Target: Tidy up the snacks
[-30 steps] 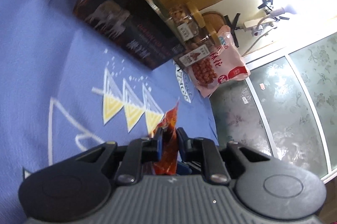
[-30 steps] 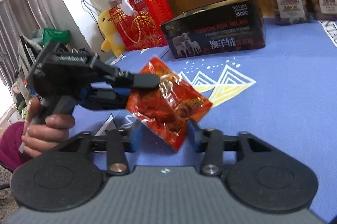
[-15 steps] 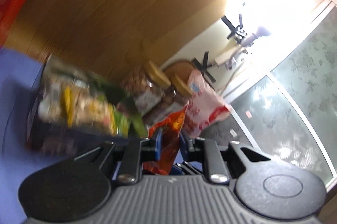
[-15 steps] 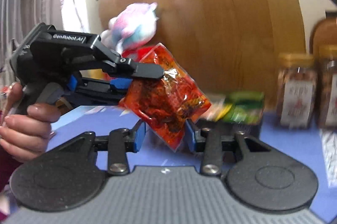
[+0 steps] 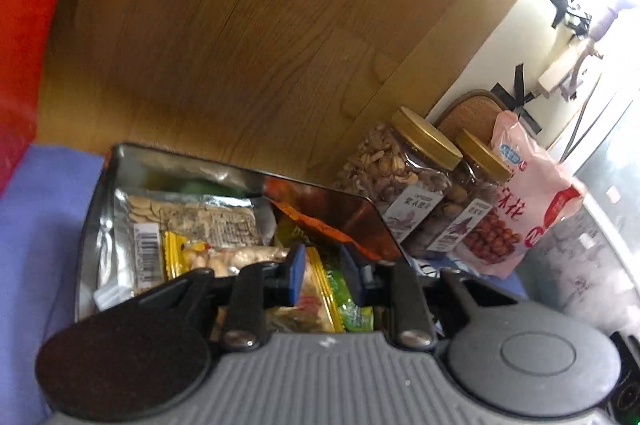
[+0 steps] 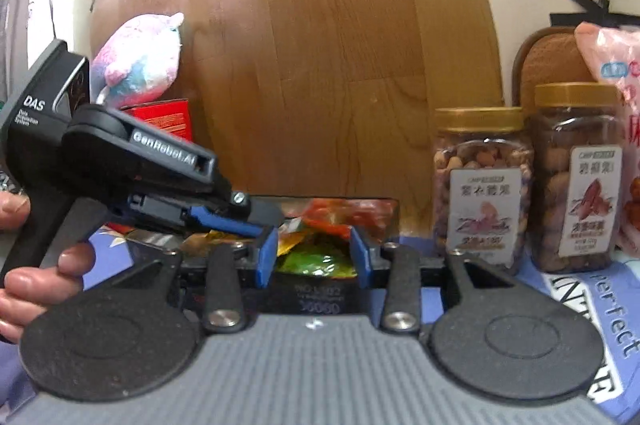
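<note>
Nearest, the left gripper point(image 5: 322, 275) hung over the open tin point(image 5: 100, 193) with its jaws parted and nothing between them; the blue pads point(image 5: 297, 275) stood apart above the packets. Below them lay a yellow packet point(image 5: 316, 289) and a green packet point(image 5: 352, 309), with a silver packet point(image 5: 192, 221) further left in the tin. An orange packet point(image 5: 320, 225) lay inside against the tin's far right wall, just ahead of the fingertips and free of them. From the right wrist view, the right gripper point(image 6: 314, 257) also had its jaws open and empty, facing the tin point(image 6: 320, 299) from the front, and the left gripper point(image 6: 264, 221) reached in from the left over the heap, held by a hand point(image 6: 44, 273). Around the tin lay the blue cloth point(image 5: 44, 225). Just right of the tin stood two gold-lidded jars point(image 5: 404, 177) side by side, with a pink bag point(image 5: 524, 201) leaning beside them. Further left were a red box point(image 5: 28, 45) and a plush toy point(image 6: 140, 61). Behind everything rose a wood board point(image 5: 260, 45)
</note>
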Available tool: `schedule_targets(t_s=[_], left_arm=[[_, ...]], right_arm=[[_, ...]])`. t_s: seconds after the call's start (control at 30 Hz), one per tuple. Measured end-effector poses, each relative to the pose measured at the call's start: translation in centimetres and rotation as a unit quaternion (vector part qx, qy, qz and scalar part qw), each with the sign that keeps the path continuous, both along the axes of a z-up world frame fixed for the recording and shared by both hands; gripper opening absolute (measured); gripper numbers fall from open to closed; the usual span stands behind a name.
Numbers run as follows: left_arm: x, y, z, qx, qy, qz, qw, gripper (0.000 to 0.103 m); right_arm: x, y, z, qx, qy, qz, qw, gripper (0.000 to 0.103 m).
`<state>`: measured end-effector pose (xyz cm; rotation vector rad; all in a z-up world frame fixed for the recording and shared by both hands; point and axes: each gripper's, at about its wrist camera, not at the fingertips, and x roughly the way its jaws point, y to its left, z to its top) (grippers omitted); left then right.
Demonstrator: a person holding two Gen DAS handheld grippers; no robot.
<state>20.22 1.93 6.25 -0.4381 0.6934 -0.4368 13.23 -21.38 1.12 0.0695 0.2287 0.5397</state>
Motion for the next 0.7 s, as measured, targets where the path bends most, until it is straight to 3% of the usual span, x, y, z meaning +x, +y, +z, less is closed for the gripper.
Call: schedule_targets(t_s=[0.1, 0.2, 0.3, 0.4, 0.53, 0.7], left_arm=[[-1.5, -0.7, 1.4, 0.036, -0.027, 0.009, 0.9990, 0.022], [-3.9, -0.6, 2.4, 0.062, -0.048, 0.024, 0.9966, 0.031], [-6.8, -0.7, 2.9, 0.108, -0.066, 0.043, 0.9910, 0.032], [-9.4, -0.8, 2.7, 0.154, -0.068, 0.061, 0.9838, 0.036], [-12.1, -0.9, 1.6, 0.185, -0.063, 0.067, 0.9784, 0.038], [-15.0, -1.3, 0.4, 0.211, -0.056, 0.078, 0.9728, 0.054]], right_arm=[[-0.5, 0.0, 0.0, 0.002, -0.006, 0.002, 1.000, 0.043], [-0.7, 0.3, 0.5, 0.018, 0.004, 0.006, 1.000, 0.043], [-1.5, 0.4, 0.8, 0.030, 0.012, 0.009, 0.999, 0.043], [-2.9, 0.4, 0.5, 0.037, 0.029, 0.010, 0.999, 0.043], [-5.6, 0.2, -0.2, 0.044, 0.050, 0.008, 0.998, 0.043], [-9.3, 0.0, -0.9, 0.059, 0.073, -0.004, 0.996, 0.044]])
